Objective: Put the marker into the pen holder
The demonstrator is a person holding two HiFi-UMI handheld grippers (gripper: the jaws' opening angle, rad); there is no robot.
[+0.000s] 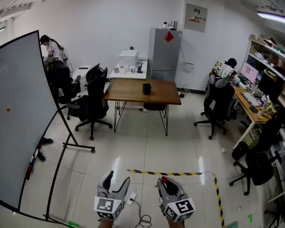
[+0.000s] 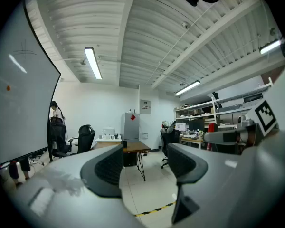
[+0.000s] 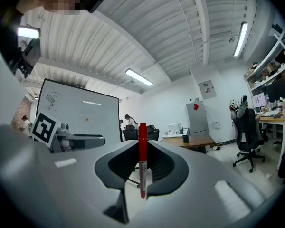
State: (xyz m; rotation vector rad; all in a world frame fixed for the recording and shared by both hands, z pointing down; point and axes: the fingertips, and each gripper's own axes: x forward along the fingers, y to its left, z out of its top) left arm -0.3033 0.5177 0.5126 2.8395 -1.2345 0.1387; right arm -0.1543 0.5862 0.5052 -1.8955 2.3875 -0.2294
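Note:
A red marker (image 3: 142, 144) stands upright between the pads of my right gripper (image 3: 142, 164), which is shut on it. In the head view only its red cap (image 1: 164, 179) peeks out of the right gripper (image 1: 166, 183), low in the picture. My left gripper (image 1: 117, 179) is beside it, open, with nothing between its fingers (image 2: 109, 167). The black pen holder (image 1: 146, 88) stands far ahead on a brown table (image 1: 128, 93) across the room. It also shows small in the left gripper view (image 2: 124, 144) and the right gripper view (image 3: 185, 138).
A large whiteboard on a stand (image 1: 19, 118) fills the left side. Black office chairs (image 1: 92, 101) flank the table, and another (image 1: 217, 103) sits by the right desks. Yellow-black floor tape (image 1: 180, 174) and a cable (image 1: 141, 217) lie just ahead. Two people sit at desks farther back.

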